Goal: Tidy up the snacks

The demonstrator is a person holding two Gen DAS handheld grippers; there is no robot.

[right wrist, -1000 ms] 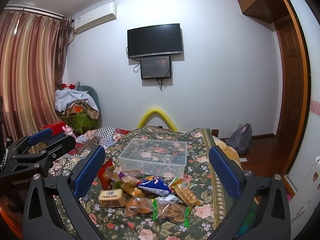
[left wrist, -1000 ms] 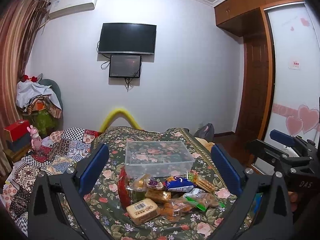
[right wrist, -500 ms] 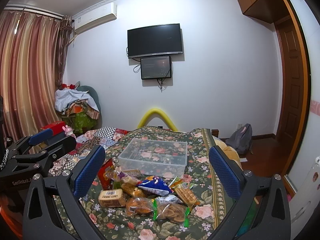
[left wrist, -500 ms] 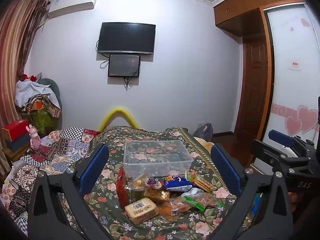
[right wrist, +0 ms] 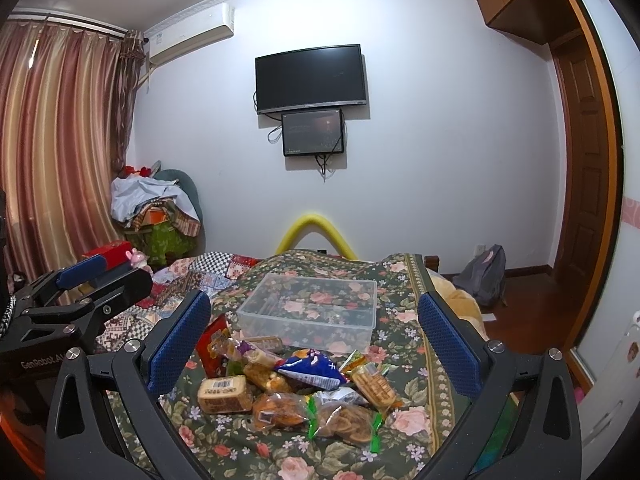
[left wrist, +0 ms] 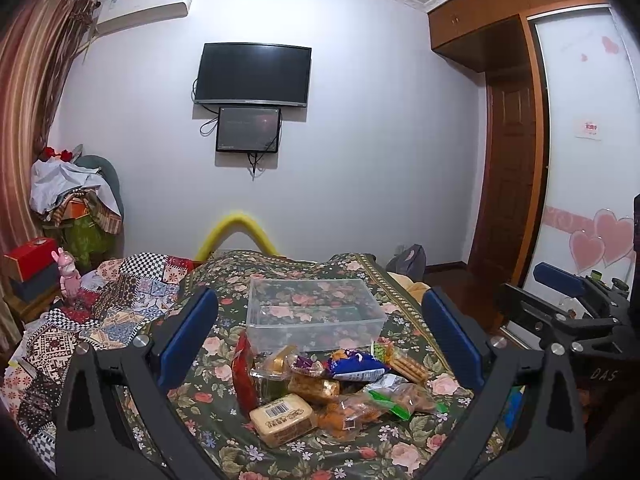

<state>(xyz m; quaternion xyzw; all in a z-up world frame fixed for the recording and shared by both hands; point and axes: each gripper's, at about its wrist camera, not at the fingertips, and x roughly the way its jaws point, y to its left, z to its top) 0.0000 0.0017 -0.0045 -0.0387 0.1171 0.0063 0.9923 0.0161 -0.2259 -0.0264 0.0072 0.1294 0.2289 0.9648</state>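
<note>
On the bed, everything placed off the clear box (left wrist: 316,312):

Hard to see: the snack pile (left wrist: 332,384) overlaps itself, so the wrappers underneath are half buried and I can't read any label. The right gripper's body is cut off by the edge of the left view, and vice versa.

Surface: floral bedspread (right wrist: 404,316), dark green with pink roses; patchwork quilt (left wrist: 132,288) to the left of the box.

Room: white wall behind the box with a TV (right wrist: 311,78) and a smaller screen (right wrist: 313,133) under it, curtains (right wrist: 60,152) far left, wooden door (right wrist: 584,184) on the right, yellow foam arch (right wrist: 316,232) just behind the bed.

Count: one box, nothing in it; roughly eight or nine packets, including one barcode-labelled cake (right wrist: 224,392), one blue bag (right wrist: 312,368), one red bag (right wrist: 214,344).

Snacks: all heaped just in front of the box, near it.

Left gripper (left wrist: 320,344): fingers wide apart, holding nothing, up above the pile.

Right gripper (right wrist: 314,340): same deal, spread wide, nothing in it.
</note>
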